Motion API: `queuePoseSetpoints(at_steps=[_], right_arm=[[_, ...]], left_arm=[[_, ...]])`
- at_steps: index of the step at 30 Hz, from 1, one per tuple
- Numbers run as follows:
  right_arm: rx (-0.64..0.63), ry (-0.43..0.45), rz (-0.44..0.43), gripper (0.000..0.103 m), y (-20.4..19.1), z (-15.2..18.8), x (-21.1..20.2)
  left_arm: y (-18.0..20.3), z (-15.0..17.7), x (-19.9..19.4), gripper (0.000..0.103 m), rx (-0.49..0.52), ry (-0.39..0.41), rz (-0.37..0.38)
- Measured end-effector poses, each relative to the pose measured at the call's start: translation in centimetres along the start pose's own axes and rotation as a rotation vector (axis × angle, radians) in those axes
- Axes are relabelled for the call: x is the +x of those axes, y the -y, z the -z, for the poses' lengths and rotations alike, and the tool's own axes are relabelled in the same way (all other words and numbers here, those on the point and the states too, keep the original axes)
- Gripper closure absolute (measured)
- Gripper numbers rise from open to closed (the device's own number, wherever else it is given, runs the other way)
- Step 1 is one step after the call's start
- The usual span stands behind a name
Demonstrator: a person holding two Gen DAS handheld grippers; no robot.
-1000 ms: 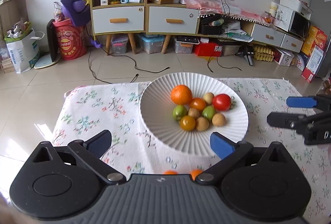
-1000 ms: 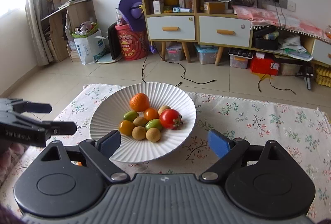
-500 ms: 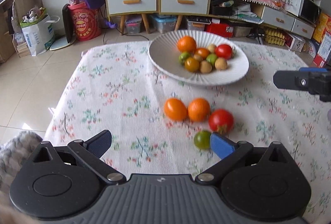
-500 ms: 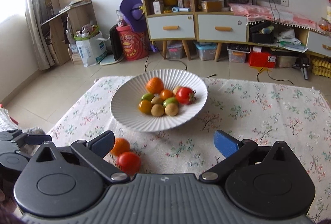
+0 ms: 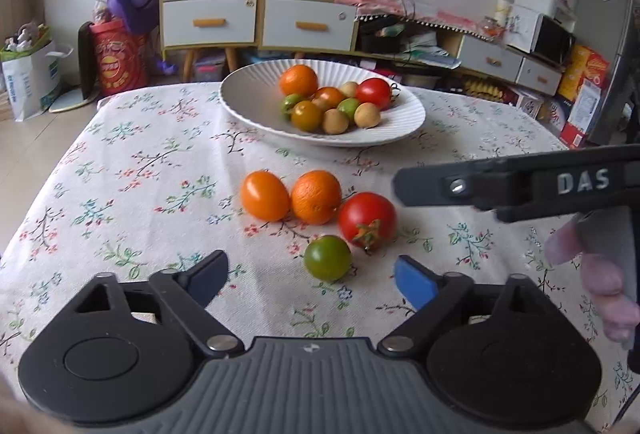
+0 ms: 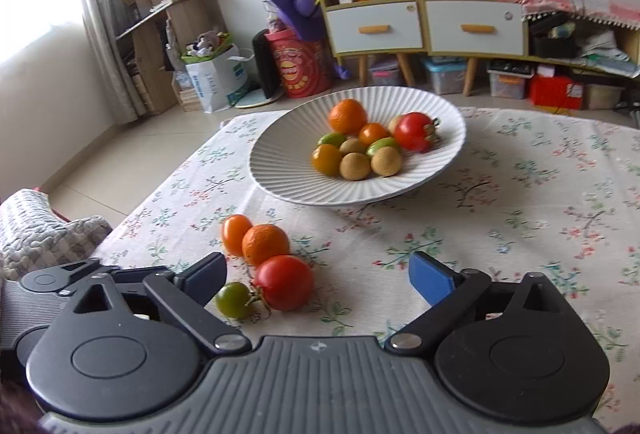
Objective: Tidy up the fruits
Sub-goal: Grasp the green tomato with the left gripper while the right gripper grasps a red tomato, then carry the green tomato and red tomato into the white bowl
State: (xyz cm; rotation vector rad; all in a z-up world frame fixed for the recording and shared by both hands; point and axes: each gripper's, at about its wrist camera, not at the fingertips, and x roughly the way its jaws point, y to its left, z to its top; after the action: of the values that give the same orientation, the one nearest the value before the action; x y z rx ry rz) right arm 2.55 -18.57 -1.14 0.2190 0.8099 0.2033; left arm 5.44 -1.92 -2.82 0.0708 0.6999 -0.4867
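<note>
Left wrist view: one left gripper (image 5: 310, 278), fingers spread wide and holding nothing, low over a flowered tablecloth (image 5: 120, 169). Loose on the cloth just ahead: one green tomato (image 5: 327, 258) nearest, roughly between the fingers; one red tomato (image 5: 367, 220) touching it; one orange (image 5: 316, 197); one smooth orange fruit (image 5: 265, 195), the last three in a touching row. Beyond, well apart: one white ribbed plate (image 5: 248, 93) already carrying about nine fruits. Right wrist view: one right gripper (image 6: 318, 272), likewise spread and empty, the same four fruits at its left finger. Step judged in hand: approach to a loose fruit. Next move would call for closing gently on the green tomato without nudging its neighbour, then carrying it to the plate.
</note>
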Motion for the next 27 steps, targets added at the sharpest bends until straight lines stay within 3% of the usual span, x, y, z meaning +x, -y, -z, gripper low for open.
queuePoseSetpoints(at_steps=[4,10,15,27], right_arm=[[0.035,-0.056,-0.057,0.043,0.2,0.3,0.9],[0.052,-0.103,-0.084,0.053,0.2,0.8,1.5],[0.078,-0.112,-0.102,0.056,0.2,0.7,1.7],[0.088,-0.111,-0.074,0.067,0.0,0.2,1.7]], left_arm=[[-0.4,0.2,0.7,0.043,-0.06,-0.021,0.068],[0.0,0.0,0.9,0.063,-0.038,-0.01,0.08],[-0.3,-0.2,1.0,0.078,-0.047,-0.011,0.072],[-0.5,-0.7,0.8,0.079,-0.067,-0.031,0.067]])
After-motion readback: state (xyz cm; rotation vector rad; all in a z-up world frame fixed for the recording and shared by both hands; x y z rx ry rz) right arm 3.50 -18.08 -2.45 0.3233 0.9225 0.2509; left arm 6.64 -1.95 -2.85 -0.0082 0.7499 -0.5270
